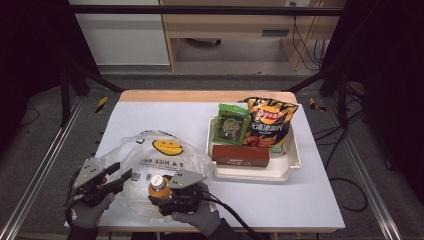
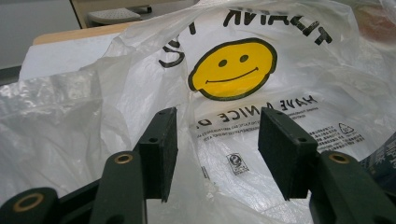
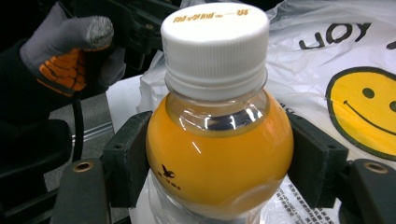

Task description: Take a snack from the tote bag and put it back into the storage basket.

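Work in hand: a juice bottle [image 1: 157,186] is being packed into a white smiley-face plastic bag [image 1: 165,150] at the near edge of the table [image 1: 310,200].

Right gripper [image 1: 167,196]: its jaws are pressed on the bottle's rounded orange shoulder, one pad on each side — a wide grip on a wide thing. The right gripper view shows the white cap [image 3: 215,39] rising above the pads.

Bottle's long axis: close to upright, cap up, so it would go into the bag base first.

Left gripper [image 1: 117,181]: jaws part-open with a fold of bag film lying between the pads; I cannot tell whether the film is pinched — the pads do not look pressed together.

Key relation: the bottle sits at the bag's near edge, just right of the left gripper, and the bag's bulk lies beyond and left of it. The right hand carries the bottle; the left is nearer the bag's rim.

Judgement: the coming move likely turns on the left gripper lifting the film so the mouth opens toward the bottle.

Elsewhere: a tray [image 1: 295,165] with snack packets stands well apart to the right.
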Demonstrator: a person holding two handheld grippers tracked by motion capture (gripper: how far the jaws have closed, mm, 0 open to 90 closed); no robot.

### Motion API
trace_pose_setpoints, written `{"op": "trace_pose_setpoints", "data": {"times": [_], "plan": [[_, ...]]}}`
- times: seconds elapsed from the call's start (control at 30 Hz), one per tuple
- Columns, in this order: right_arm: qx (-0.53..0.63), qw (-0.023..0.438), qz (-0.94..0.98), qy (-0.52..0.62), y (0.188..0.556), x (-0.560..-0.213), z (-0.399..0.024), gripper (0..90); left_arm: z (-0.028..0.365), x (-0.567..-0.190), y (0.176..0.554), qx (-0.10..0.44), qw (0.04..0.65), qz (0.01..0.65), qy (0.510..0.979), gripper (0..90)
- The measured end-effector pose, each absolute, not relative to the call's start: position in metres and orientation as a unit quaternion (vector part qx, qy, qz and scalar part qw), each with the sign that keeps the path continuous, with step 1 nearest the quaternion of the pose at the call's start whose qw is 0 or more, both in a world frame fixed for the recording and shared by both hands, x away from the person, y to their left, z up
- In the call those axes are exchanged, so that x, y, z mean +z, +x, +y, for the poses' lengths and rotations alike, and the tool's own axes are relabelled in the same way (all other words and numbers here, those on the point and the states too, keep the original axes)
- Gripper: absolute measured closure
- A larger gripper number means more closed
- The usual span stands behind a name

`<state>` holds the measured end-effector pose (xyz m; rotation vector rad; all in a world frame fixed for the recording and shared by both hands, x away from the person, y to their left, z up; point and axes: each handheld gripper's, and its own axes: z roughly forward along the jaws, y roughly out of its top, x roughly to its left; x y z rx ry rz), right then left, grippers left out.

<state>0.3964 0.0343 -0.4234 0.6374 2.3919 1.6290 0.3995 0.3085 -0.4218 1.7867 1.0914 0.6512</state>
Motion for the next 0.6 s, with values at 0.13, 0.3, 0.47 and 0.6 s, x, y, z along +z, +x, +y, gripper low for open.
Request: {"op": "trace_pose_setpoints", "data": {"times": [0.13, 0.3, 0.47, 0.6], "plan": [[0.555, 0.093, 0.799, 0.212, 0.396, -0.416, 0.032, 30.6, 0.308, -0.422, 0.400, 0.264, 0.456, 0.443, 0.725, 47.0], [0.565, 0.096, 0.792, 0.209, 0.395, -0.403, 0.030, 30.6, 0.308, -0.422, 0.400, 0.264, 0.456, 0.443, 0.725, 47.0], [0.574, 0.100, 0.785, 0.209, 0.397, -0.391, 0.026, 30.6, 0.308, -0.423, 0.400, 0.263, 0.455, 0.443, 0.726, 47.0], [0.579, 0.107, 0.781, 0.209, 0.398, -0.380, 0.024, 30.7, 0.307, -0.423, 0.400, 0.261, 0.455, 0.442, 0.728, 47.0]]}}
